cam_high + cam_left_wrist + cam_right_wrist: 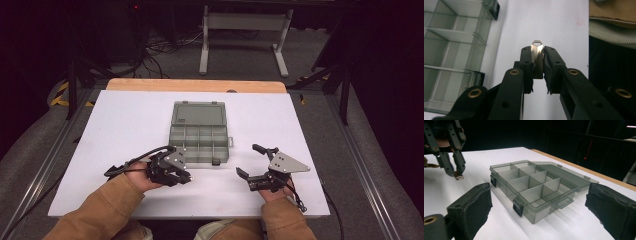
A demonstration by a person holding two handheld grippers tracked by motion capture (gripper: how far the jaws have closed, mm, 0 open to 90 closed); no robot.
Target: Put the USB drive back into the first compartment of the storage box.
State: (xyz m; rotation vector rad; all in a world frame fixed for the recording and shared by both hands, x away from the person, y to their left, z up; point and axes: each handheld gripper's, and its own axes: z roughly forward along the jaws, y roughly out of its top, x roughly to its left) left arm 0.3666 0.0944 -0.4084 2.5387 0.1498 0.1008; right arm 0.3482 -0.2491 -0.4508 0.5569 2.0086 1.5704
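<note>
One small metal clip is pinched upright between the closed left tongs, held just off the table beside the open compartment box, presumably for dropping into a cell. The right tongs are spread wide, empty, facing the box.

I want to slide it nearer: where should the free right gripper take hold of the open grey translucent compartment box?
Probably the near front wall of the grey translucent compartment box, between its two black latches, from the person's side: the hinged lid lies flat behind, and the right gripper stands open.
</note>
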